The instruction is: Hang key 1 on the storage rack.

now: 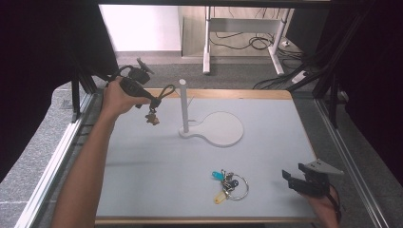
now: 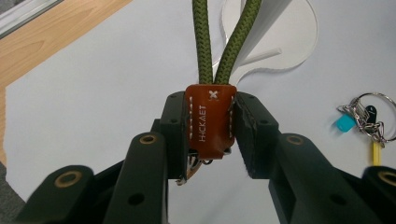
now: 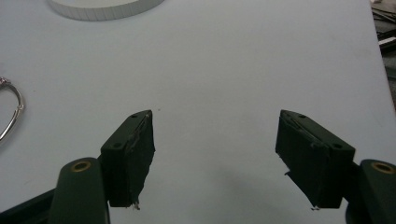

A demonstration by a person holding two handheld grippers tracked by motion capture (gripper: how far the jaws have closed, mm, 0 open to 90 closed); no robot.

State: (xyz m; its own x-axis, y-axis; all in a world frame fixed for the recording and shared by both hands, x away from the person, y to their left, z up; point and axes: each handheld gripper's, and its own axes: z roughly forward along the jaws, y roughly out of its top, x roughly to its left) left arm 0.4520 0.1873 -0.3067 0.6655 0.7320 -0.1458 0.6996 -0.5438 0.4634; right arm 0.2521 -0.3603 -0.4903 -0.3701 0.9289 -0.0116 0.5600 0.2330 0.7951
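In the high view the left gripper is held above the far left part of the table, near the white stand with its upright post. A green cord loop rises from the gripper toward the post, and a small brown piece hangs below it. The left gripper view shows what the high view cannot make clear: the pads are pressed on both sides of a brown leather tab with white stitching and letters, and two strands of the green cord come out of the top of this tab. So the left gripper holds the keychain by its leather tab, in the air, not on the table.

A second bunch of keys on a metal ring lies flat on the near part of the table, with a blue tag and a yellow tag.

The right gripper rests low at the near right edge. In the right gripper view the right gripper has its jaws wide apart, with bare table between them.
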